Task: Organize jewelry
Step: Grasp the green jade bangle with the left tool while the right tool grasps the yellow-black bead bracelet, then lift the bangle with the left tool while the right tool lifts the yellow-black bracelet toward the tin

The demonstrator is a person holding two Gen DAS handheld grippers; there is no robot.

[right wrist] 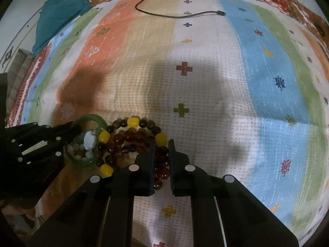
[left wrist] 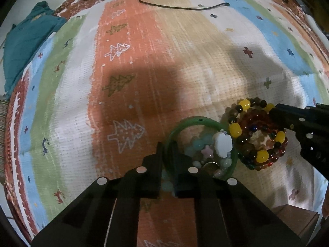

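On the striped blanket [right wrist: 205, 94] the bracelets lie heaped together, the grasping step in hand. The left gripper [left wrist: 167, 154] pinches the green bangle [left wrist: 193, 121]; the right gripper [right wrist: 161, 154] clamps the red beads [right wrist: 162, 173]. Next, each likely needs lifting apart without tangling.

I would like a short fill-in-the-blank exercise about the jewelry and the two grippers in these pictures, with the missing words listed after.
1. The left gripper is shut on the rim of the ____ bangle.
2. The right gripper is shut on the dark red ____ bracelets.
3. One beaded bracelet has large ____ beads among dark ones.
4. A black ____ lies far off on the striped cloth.

Missing words: green; beaded; yellow; cable
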